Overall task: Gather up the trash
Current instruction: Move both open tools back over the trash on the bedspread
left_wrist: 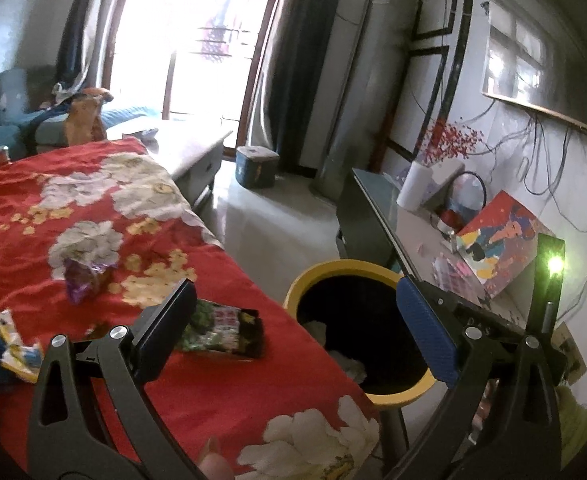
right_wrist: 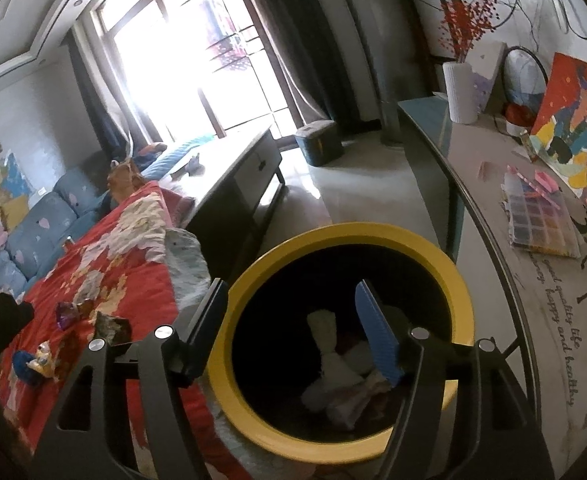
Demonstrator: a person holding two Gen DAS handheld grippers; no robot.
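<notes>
Both our grippers hang empty, jaws spread: our right gripper [right_wrist: 289, 332] directly over the yellow-rimmed bin [right_wrist: 463, 280], our left gripper [left_wrist: 297, 328] straddling the line between the bin's rim [left_wrist: 293, 292] and the red floral cloth [left_wrist: 213, 384]. Crumpled white paper [right_wrist: 333, 364] lies at the bottom of the bin, which stands just beside the cloth's edge, close enough, we judge, for short carries. Trash remains on the cloth: a green-and-dark packet [left_wrist: 225, 328] nearest the bin, a purple wrapper [left_wrist: 85, 280] farther back, and a yellow-and-blue wrapper [left_wrist: 13, 344] at the left edge. We take the left jaws' wide spread as readiness for the packet. Beyond, a glass-topped side table [right_wrist: 493, 288] carries a painting [right_wrist: 573, 120], with a bright window [right_wrist: 197, 56] behind
</notes>
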